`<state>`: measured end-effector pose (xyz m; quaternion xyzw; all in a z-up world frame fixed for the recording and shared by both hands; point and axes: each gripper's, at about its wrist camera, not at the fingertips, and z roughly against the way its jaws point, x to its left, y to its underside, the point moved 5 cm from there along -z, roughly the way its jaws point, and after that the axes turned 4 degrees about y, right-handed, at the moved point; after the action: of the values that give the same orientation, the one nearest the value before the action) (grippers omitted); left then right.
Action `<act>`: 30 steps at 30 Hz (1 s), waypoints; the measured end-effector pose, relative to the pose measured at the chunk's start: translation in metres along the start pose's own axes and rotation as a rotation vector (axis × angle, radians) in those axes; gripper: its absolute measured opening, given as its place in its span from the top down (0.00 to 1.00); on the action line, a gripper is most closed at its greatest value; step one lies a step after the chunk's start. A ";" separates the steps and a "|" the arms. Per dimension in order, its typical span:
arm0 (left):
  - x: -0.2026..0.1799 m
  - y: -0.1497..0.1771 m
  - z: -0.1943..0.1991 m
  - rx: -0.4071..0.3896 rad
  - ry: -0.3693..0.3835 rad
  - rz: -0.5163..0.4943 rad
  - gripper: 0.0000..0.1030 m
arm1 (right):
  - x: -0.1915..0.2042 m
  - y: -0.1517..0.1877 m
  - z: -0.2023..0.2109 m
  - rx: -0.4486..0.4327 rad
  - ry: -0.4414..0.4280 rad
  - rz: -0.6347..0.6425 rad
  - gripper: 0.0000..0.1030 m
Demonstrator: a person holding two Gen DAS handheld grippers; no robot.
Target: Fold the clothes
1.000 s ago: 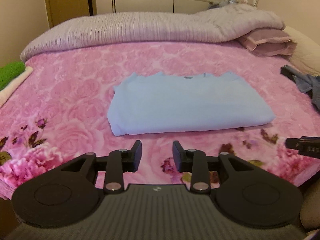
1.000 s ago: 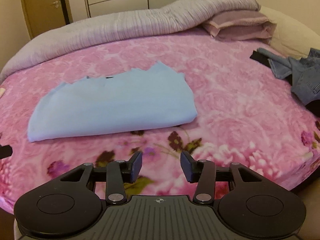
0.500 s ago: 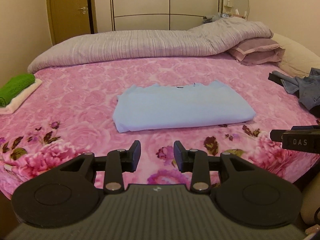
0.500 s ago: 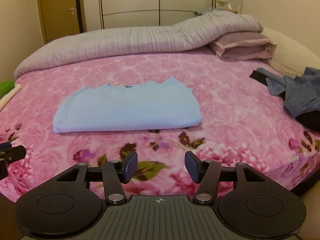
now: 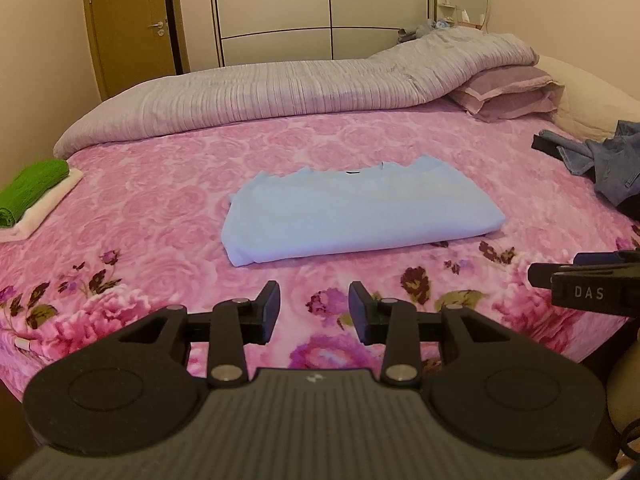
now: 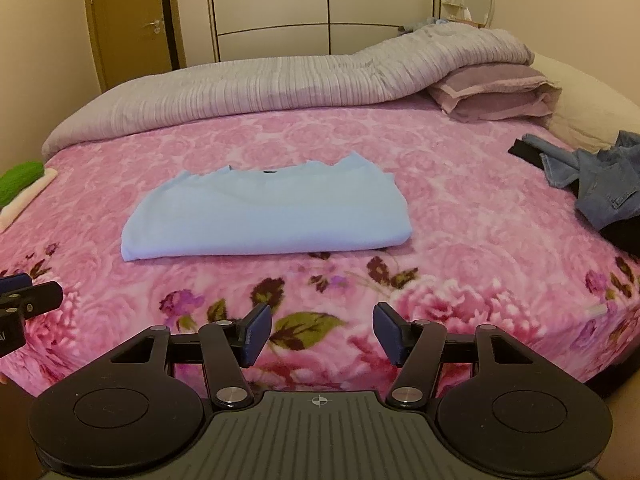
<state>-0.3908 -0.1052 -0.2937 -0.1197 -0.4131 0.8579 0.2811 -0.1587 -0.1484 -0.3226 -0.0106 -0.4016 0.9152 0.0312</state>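
A light blue shirt [image 5: 356, 214] lies folded into a flat rectangle in the middle of the pink floral bed [image 5: 160, 184]; it also shows in the right wrist view [image 6: 268, 216]. My left gripper [image 5: 314, 312] is open and empty, held back over the bed's near edge, well short of the shirt. My right gripper [image 6: 320, 334] is open and empty, also near the front edge, to the shirt's right. The right gripper's tip shows in the left wrist view [image 5: 584, 284].
A pile of unfolded denim and dark clothes [image 6: 596, 176] lies at the bed's right side. A folded green and white stack [image 5: 32, 196] sits at the left edge. A grey quilt [image 5: 280, 92] and pillows [image 5: 508, 92] line the far side.
Both grippers have pulled back from the shirt and risen, so more of the bed and room shows. The right gripper's fingers stand wider apart. The shirt has not moved.
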 end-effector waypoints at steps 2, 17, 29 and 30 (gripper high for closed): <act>-0.002 0.000 -0.005 0.010 -0.001 -0.002 0.66 | -0.001 0.000 -0.005 0.009 0.003 -0.006 0.42; 0.011 -0.006 -0.075 0.116 0.048 0.036 0.65 | -0.012 -0.004 -0.068 0.119 0.032 -0.018 0.42; 0.146 0.019 -0.185 0.084 0.292 0.856 0.55 | -0.118 -0.008 -0.172 0.135 -0.271 -0.706 0.42; 0.152 0.021 -0.197 0.082 0.292 0.902 0.54 | -0.125 -0.008 -0.183 0.143 -0.284 -0.766 0.42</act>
<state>-0.4359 0.0987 -0.4299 -0.3954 -0.2419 0.8840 -0.0600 -0.0259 -0.0168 -0.4411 0.2684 -0.3123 0.8552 0.3146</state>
